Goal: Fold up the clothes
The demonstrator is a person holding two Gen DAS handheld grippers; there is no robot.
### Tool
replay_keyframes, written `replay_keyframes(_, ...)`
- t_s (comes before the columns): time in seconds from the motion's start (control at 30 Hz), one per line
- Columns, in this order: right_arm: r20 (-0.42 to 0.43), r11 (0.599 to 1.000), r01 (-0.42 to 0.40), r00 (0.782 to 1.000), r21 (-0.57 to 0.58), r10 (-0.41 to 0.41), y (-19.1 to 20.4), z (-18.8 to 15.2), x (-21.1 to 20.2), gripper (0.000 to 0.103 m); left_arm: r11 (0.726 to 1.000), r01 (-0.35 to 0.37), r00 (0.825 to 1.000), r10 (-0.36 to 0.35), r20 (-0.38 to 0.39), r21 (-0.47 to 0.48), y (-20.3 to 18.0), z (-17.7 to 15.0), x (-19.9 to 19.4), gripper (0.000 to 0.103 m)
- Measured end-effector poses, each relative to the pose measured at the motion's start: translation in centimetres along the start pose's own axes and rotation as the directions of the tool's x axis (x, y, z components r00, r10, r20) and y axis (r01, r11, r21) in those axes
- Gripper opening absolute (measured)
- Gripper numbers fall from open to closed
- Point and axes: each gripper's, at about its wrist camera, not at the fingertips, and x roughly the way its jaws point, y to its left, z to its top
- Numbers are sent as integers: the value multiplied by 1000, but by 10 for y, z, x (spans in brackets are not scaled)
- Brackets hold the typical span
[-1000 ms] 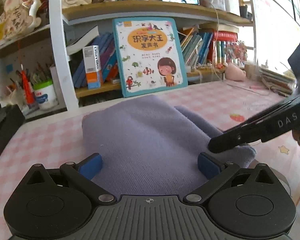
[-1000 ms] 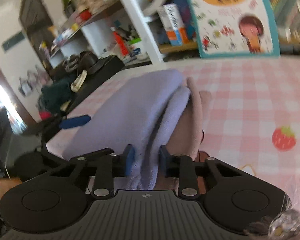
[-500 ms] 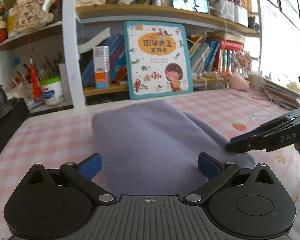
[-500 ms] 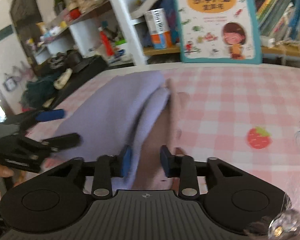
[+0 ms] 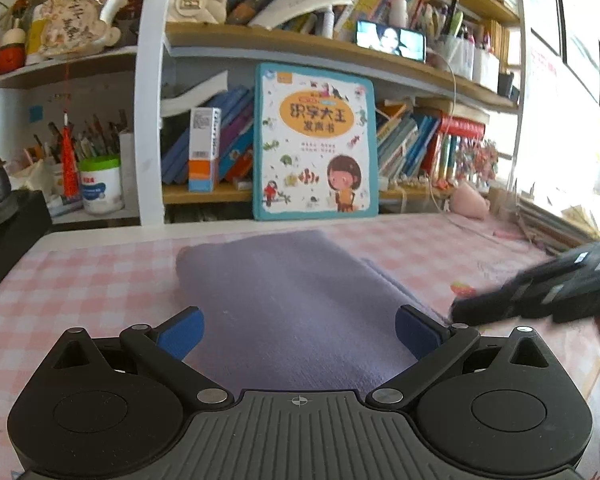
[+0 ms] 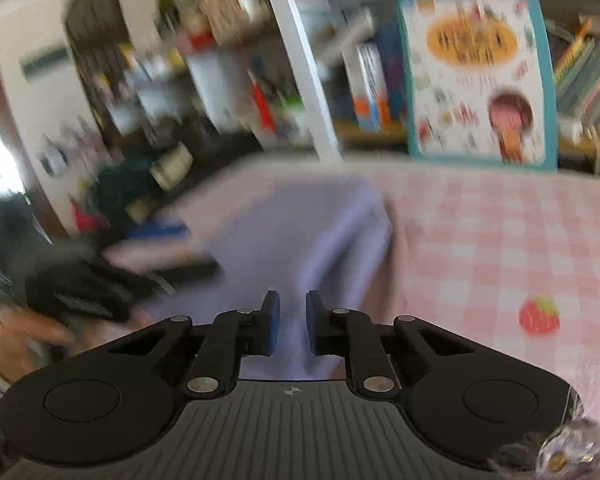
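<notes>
A purple garment (image 5: 292, 296) lies folded into a flat rectangle on the pink checked tablecloth (image 5: 80, 288). My left gripper (image 5: 298, 330) is open, with its blue pads wide apart over the garment's near end and nothing between them. The right gripper (image 5: 456, 314) comes in from the right in the left wrist view, its tip at the garment's right edge. In the blurred right wrist view, the right gripper (image 6: 293, 324) has its pads nearly together with purple garment (image 6: 300, 240) in the narrow gap, apparently pinching the near edge. The left gripper (image 6: 168, 248) shows there as a dark blur.
A children's picture book (image 5: 314, 142) leans against the bookshelf (image 5: 300, 44) at the table's back. A white tub (image 5: 100, 184) and pens stand at the back left. Stacked books (image 5: 556, 220) lie at the right edge. A strawberry print (image 6: 539, 314) marks the tablecloth.
The garment has settled flatter. My right gripper has swung quickly, blurring its view, and its pads stand closer together. The left gripper has drawn back and risen slightly, still open.
</notes>
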Motion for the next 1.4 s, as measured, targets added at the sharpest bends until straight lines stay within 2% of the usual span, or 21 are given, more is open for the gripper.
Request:
replay_keyframes(0.17, -68, 999, 1, 998, -33, -4, 4, -1, 14, 13, 1000, -11, 1000, 11, 4, -10, 7, 2, -3, 103)
replay_keyframes(0.23, -65, 999, 0, 998, -35, -2, 5, 5, 12, 20, 999, -18, 1000, 18, 5, -38, 15, 5, -3, 103)
replay_keyframes(0.27, -54, 1000, -2, 999, -18, 1, 1, 9, 9, 37, 998, -19, 1000, 19, 5, -54, 20, 7, -3, 103)
replay_keyframes(0.3, -40, 1000, -5, 999, 10, 5, -2, 12, 7, 59, 997, -17, 1000, 17, 2, -73, 24, 8, -3, 103)
replay_keyframes(0.4, -15, 986, -31, 999, 164, 34, -26, 18, 5, 67, 988, 17, 999, -22, -28, -155, 40, 10, 5, 103)
replay_keyframes(0.47, -28, 955, -55, 997, 292, 66, -45, 17, 9, 71, 973, 52, 996, -65, -53, -224, 51, 10, 12, 103)
replay_keyframes(0.6, -57, 861, -92, 989, 500, 139, -74, 7, 21, 71, 930, 91, 987, -131, -89, -355, 69, 5, 25, 103)
replay_keyframes(0.7, -48, 827, -117, 984, 549, 171, -82, 6, 25, 71, 895, 111, 979, -172, -105, -431, 80, 1, 33, 102)
replay_keyframes(0.87, -83, 874, -103, 983, 475, 161, -73, 18, 39, 68, 854, 154, 961, -247, -127, -498, 85, -10, 48, 97)
replay_keyframes(0.9, -89, 880, -105, 982, 463, 164, -71, 20, 43, 63, 854, 156, 959, -252, -132, -497, 82, -12, 50, 95)
replay_keyframes(1.03, -97, 904, -101, 983, 416, 155, -65, 23, 52, 55, 878, 129, 967, -214, -138, -460, 72, -13, 52, 94)
replay_keyframes(1.2, -81, 960, -64, 993, 274, 90, -47, 24, 42, 25, 911, 91, 976, -162, -147, -402, 52, -9, 44, 80)
replay_keyframes(1.27, -77, 977, -33, 996, 211, 50, -39, 24, 33, 22, 923, 91, 976, -156, -149, -373, 42, -7, 38, 78)
replay_keyframes(1.33, -77, 987, -4, 997, 161, 17, -33, 21, 23, 22, 923, 109, 973, -176, -152, -369, 34, -8, 34, 78)
replay_keyframes(1.4, -83, 987, 6, 997, 160, 8, -34, 16, 11, 22, 919, 133, 967, -202, -155, -372, 27, -11, 31, 78)
